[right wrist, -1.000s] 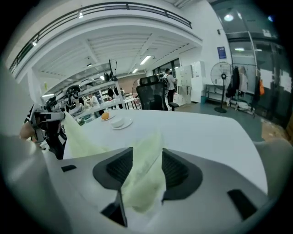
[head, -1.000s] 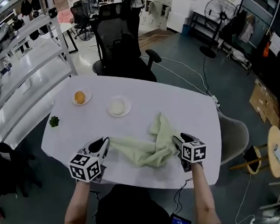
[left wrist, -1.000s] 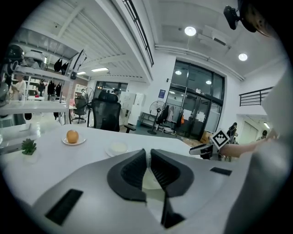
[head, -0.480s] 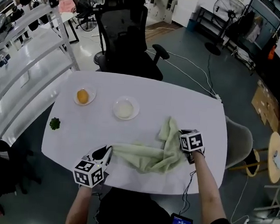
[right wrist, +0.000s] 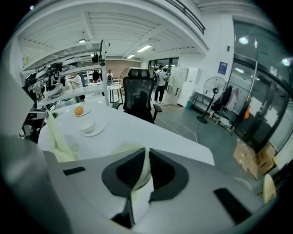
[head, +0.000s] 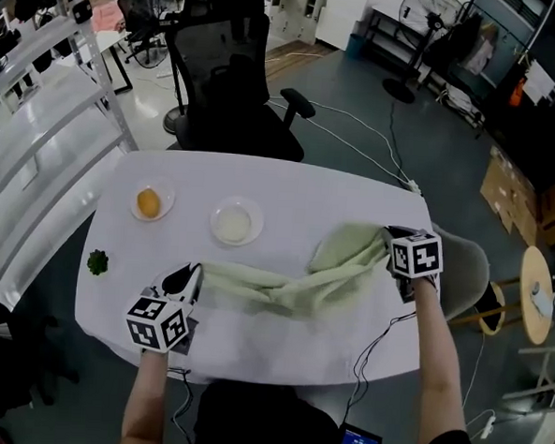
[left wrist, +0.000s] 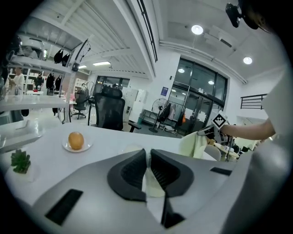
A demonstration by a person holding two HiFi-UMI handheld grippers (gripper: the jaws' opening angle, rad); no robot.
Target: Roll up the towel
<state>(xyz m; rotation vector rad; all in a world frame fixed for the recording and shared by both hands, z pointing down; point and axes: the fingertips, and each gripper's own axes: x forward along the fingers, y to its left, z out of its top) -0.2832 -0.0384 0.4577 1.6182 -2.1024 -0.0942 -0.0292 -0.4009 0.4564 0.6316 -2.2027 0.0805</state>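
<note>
Head view: pale green towel [head: 292, 285] is strung out as a loose, wrinkled band across the near half of the white desk [head: 345, 188], from roughly 7 o'clock to 3 o'clock of the desktop. Left claw [head: 188, 277] sits low at the 7 o'clock end. Right claw [head: 391, 236] is at the 3 o'clock edge, well apart from the left one. Towel widens and folds over itself toward the right end.

Left gripper view: jaws nearly together, clamped on a thin edge of the towel. Cloth shows in the slit between the pads and runs back under the claw. Same view shows the towel's far end at 2 o'clock, hanging down from the right claw and lifted off the desk.

Right gripper view: jaws have just been closing and are pinched on a towel corner. A strip of cloth stands in the gap and trails out below. Rest of the towel shows at 9 o'clock of that view, lying on the desk.

Other items on the desk, none touching the towel:
- orange fruit [head: 148, 202] on a small plate [head: 167, 200] at 10 o'clock
- white dish [head: 236, 221] at 11 o'clock, just beyond the towel's middle
- green sprig [head: 97, 262] at the 9 o'clock edge

Black office chair [head: 231, 92] stands beyond the desk at 12 o'clock.
</note>
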